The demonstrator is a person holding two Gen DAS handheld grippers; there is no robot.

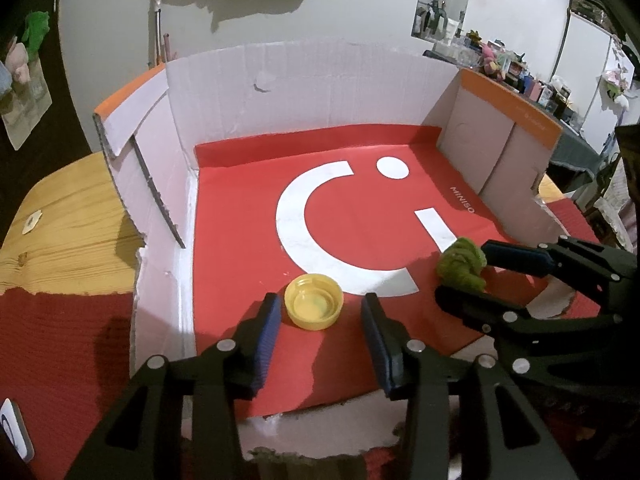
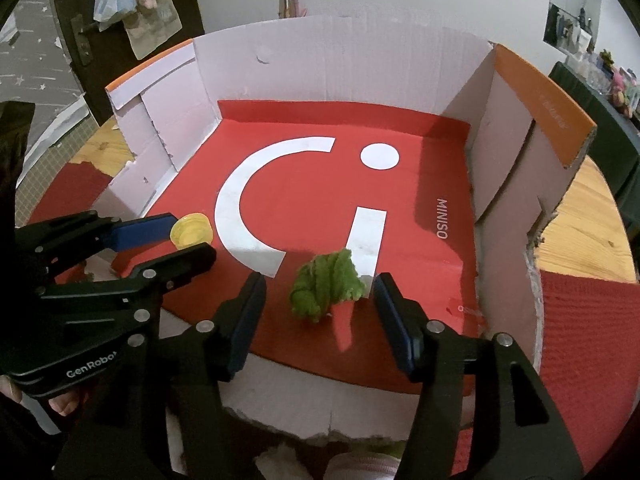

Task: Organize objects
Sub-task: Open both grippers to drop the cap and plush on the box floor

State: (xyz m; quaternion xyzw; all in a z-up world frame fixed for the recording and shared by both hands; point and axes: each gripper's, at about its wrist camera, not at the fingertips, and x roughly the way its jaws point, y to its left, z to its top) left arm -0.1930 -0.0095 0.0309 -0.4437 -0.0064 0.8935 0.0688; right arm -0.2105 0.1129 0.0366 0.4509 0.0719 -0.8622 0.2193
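The cardboard box fills the middle of both views, its near wall torn away and its floor lined with a red sheet printed with a white arc and dot; because that sheet lies loose on the floor, a fingertip dragging across it could wrinkle or shift it and carry both small objects along. In the lower centre of the left wrist view, the left gripper stands wide open with the yellow bottle cap lying open side up between and just ahead of its blue pads, none touching it. The cap looks light and shallow, so if one finger meets it before the other it would likely slide or flip away instead of being caught. In the lower centre of the right wrist view, the right gripper is likewise spread wide around the crumpled green cloth, which lies on the sheet near the foot of the white stroke. Soft fabric may be pinched only by an edge and droop or slip out. The two tools sit close together, so closing or lifting at once risks a collision.
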